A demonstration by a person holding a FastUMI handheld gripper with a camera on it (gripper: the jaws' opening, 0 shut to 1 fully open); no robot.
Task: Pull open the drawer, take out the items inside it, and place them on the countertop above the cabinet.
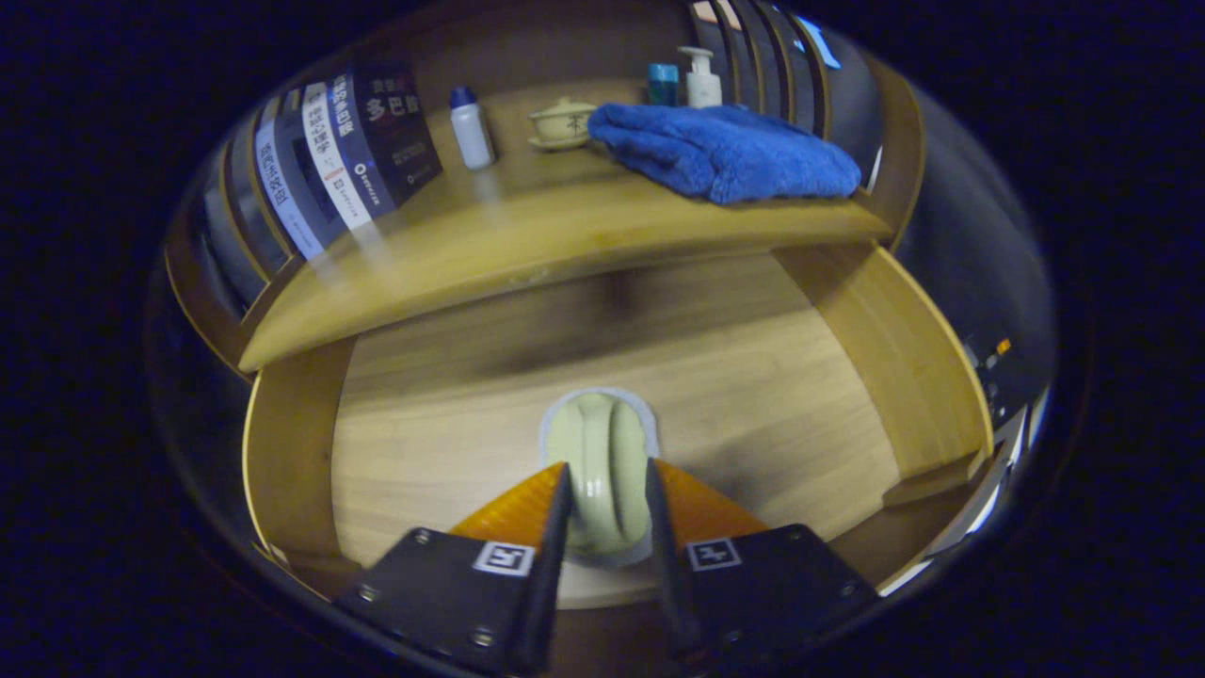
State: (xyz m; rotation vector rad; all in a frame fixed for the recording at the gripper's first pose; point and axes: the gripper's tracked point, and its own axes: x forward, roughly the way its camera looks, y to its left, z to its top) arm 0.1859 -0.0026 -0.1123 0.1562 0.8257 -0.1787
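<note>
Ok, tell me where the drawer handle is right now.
In the gripper view the pale green handle sits on the wooden drawer front, clamped between the gripper's two fingers, below the countertop.

Between my gripper's [607,508] two fingers I pinch one pale green handle [601,471] on the one drawer front [753,395]. On the countertop [527,245] above I count one blue towel [725,151] at right, one lidded cup [562,122], three bottles [471,127] in all, and four books [348,155] standing far left.
</note>
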